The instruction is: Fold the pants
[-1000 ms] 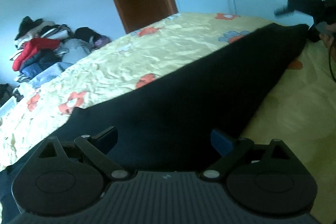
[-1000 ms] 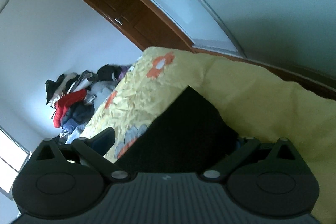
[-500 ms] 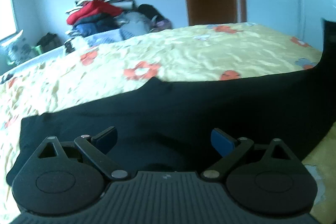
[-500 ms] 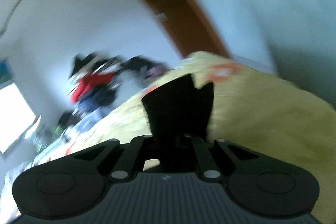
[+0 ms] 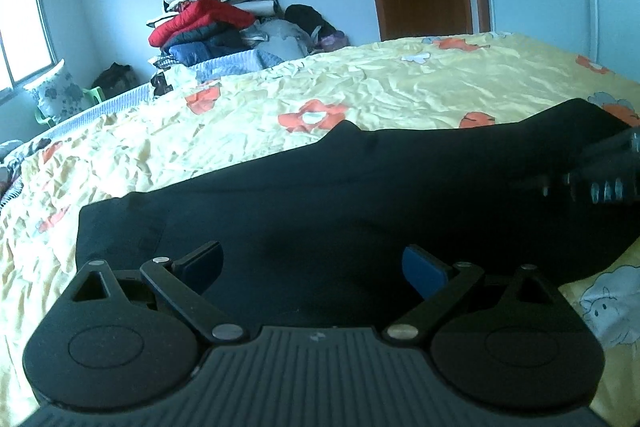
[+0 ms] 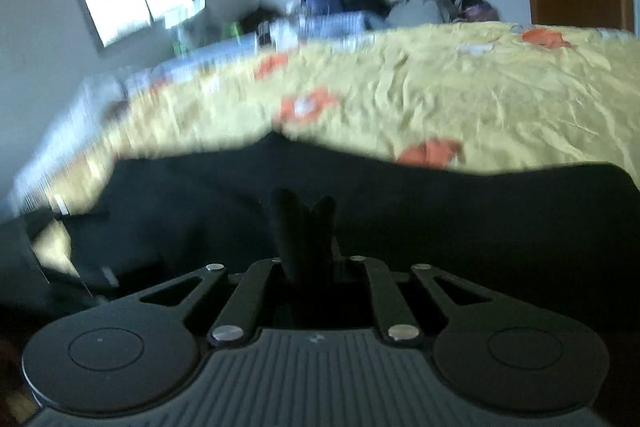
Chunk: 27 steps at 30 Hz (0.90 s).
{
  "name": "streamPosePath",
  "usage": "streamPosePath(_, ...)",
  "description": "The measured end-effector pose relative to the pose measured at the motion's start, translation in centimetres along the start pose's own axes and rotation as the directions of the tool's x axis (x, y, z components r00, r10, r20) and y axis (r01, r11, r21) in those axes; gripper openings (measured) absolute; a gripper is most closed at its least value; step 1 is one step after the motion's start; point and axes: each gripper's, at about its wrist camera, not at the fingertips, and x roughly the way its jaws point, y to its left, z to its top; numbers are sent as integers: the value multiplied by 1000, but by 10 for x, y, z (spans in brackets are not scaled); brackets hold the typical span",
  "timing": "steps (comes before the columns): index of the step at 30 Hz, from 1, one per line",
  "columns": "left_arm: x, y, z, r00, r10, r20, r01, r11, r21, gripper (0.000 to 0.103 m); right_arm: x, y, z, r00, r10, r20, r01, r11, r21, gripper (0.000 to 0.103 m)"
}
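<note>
Black pants (image 5: pixel 360 195) are lying stretched across the yellow flowered bed (image 5: pixel 248 131), running from my left to my right. I am holding my left claw (image 5: pixel 312 265) wide apart just above the cloth, gripping nothing. I am keeping my right claw (image 6: pixel 310 227) pinched tight on a bunched fold of the pants, though that view is blurred. Piled clothes (image 5: pixel 216 23) are sitting behind the bed.
</note>
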Motion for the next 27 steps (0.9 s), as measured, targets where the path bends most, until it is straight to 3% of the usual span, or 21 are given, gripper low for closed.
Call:
streamPosePath(1,0,1,-1,1000,-5,-3,5,1000,-6,99,-3,7,-4,1000,-19,3,20,999,-38,13)
streamPosePath(2,1,1,-1,1000,-9,-6,9,1000,-11,99,-7,13,-5,1000,-26,-5,26,997,-77,21)
streamPosePath(5,1,3,-2,1000,-14,-8,14,1000,-18,99,-34,16,-17,999,47,10,-46,993,-112,73)
streamPosePath(7,0,5,-3,1000,-8,-3,8,1000,-19,99,-61,9,-18,994,25,106,-14,994,-107,74)
streamPosePath(9,0,6,-2,1000,-8,-5,8,1000,-24,99,-92,-11,-20,975,-108,192,122,991,-58,74)
streamPosePath(10,0,7,-1,1000,-16,-10,15,999,-32,99,-104,-24,-21,954,-205,218,215,976,-23,74)
streamPosePath(13,1,6,4,996,-81,-22,79,994,-79,99,-134,-60,-27,837,-504,213,499,863,82,83)
streamPosePath(14,2,5,6,993,-112,-27,109,989,-100,99,-140,-70,-31,807,-557,196,551,830,90,83)
streamPosePath(15,2,3,10,987,-157,-33,151,980,-128,98,-146,-76,-35,791,-582,187,578,812,85,83)
streamPosePath(17,5,-1,17,972,-232,-39,223,960,-170,98,-152,-81,-45,802,-569,182,567,821,68,83)
streamPosePath(20,7,-15,31,949,-315,-23,304,930,-207,98,-146,-75,-57,868,-472,151,474,880,24,83)
streamPosePath(24,9,-49,50,945,-327,-1,323,936,-139,99,-129,-57,-62,920,-361,156,368,930,-17,83)
streamPosePath(27,12,-74,57,957,-292,-2,291,954,-72,99,-113,-43,-60,940,-312,135,320,946,-43,84)
